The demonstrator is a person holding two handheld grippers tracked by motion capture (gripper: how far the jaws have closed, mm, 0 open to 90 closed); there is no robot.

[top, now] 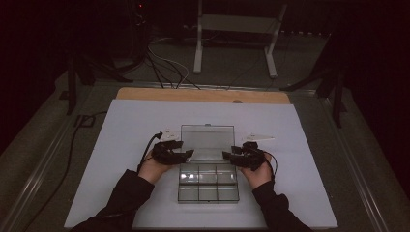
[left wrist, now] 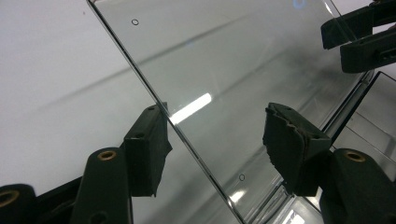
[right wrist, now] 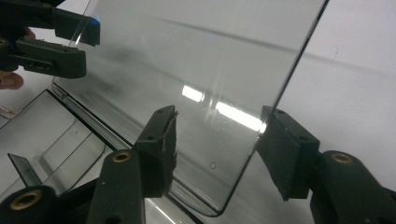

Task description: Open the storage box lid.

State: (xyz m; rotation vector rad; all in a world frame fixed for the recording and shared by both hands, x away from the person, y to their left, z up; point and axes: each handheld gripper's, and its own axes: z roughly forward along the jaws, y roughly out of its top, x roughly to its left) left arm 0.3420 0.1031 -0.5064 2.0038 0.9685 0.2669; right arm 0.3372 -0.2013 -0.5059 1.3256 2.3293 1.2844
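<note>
A clear plastic compartment box (top: 208,193) lies on the white sheet with its lid (top: 207,137) raised at the far side. My left gripper (top: 189,153) is at the lid's left edge and my right gripper (top: 226,154) at its right edge. In the left gripper view the open left gripper (left wrist: 215,126) straddles the edge of the lid (left wrist: 224,56), with the right gripper (left wrist: 359,37) beyond. In the right gripper view the open right gripper (right wrist: 219,126) straddles the opposite edge of the lid (right wrist: 201,46), with the left gripper (right wrist: 56,42) beyond. The pads stand apart from the lid.
The white sheet (top: 121,145) covers a wooden tabletop (top: 203,94). Two small pale packets (top: 256,137) (top: 167,131) lie beside the lid. A white stand (top: 237,34) and cables (top: 164,67) are on the floor behind the table.
</note>
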